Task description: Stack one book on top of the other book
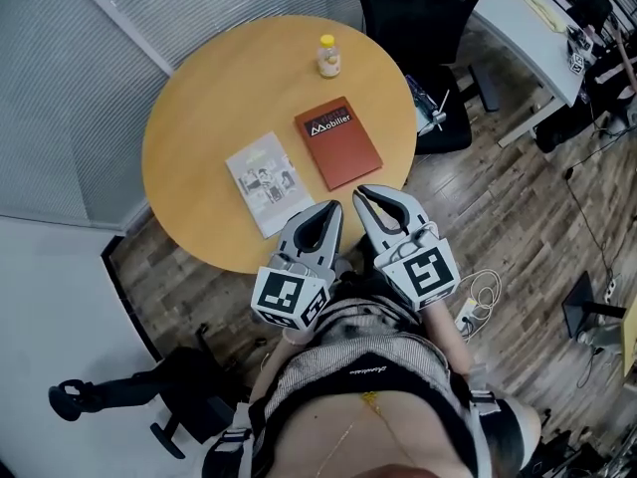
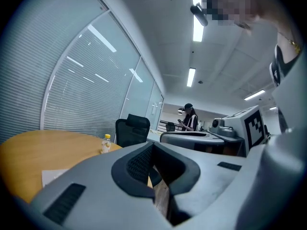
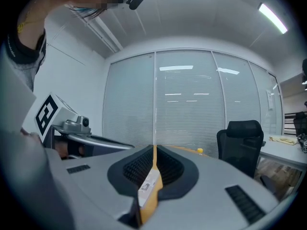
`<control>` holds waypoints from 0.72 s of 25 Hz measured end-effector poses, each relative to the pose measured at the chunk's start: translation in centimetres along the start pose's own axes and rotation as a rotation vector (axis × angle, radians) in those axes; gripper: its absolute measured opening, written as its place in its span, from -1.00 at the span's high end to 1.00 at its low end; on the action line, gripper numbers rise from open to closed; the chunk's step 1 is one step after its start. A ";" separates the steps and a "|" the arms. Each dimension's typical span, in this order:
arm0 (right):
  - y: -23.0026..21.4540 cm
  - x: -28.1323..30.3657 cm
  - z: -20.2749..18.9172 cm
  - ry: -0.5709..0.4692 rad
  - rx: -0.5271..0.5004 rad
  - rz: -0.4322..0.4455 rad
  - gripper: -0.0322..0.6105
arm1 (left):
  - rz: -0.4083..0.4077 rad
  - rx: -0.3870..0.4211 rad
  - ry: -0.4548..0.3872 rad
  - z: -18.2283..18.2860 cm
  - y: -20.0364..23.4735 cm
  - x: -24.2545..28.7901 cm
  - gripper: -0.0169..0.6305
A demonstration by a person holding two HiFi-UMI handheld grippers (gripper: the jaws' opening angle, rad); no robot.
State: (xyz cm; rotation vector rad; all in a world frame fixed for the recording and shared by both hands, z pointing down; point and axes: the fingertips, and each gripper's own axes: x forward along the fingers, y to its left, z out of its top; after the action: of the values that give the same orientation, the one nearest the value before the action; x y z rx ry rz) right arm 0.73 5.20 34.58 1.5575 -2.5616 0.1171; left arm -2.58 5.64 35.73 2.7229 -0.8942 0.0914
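A red book (image 1: 338, 142) lies on the round wooden table (image 1: 209, 88), right of centre. A white illustrated book (image 1: 266, 182) lies to its left, apart from it, near the front edge; its corner (image 2: 53, 176) shows in the left gripper view. My left gripper (image 1: 331, 210) hovers at the table's near edge, just right of the white book, jaws shut and empty. My right gripper (image 1: 364, 197) sits beside it, just in front of the red book's near corner, also shut and empty. From each gripper's own view, the left gripper (image 2: 156, 176) and the right gripper (image 3: 153, 169) show only a thin slit between closed jaws.
A small yellow-capped bottle (image 1: 328, 56) stands at the table's far side. A black office chair (image 1: 418, 18) is behind the table, with a white desk (image 1: 528, 18) to the right. Cables and a power strip (image 1: 478, 297) lie on the wood floor. A person (image 2: 189, 116) stands far off.
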 end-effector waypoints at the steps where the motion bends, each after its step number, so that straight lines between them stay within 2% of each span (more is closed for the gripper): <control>1: -0.6 0.3 0.1 -0.002 0.000 0.004 0.79 | -0.003 -0.005 -0.001 0.2 0.1 0.6 0.88; 9: -6.3 3.1 1.5 -0.045 -0.066 0.072 0.79 | 0.019 0.010 0.004 1.9 1.5 6.5 0.89; 14: -9.3 4.6 1.7 -0.046 -0.076 0.112 0.79 | 0.056 0.001 -0.001 2.7 2.6 9.4 0.89; 18: -10.7 5.6 1.7 -0.042 -0.047 0.139 0.79 | 0.087 0.009 0.000 3.0 3.2 11.3 0.89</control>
State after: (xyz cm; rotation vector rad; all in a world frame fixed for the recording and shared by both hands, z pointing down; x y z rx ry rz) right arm 7.57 -4.87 33.68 1.3795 -2.6838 0.0383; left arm 4.56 -4.16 35.26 2.6921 -1.0151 0.1124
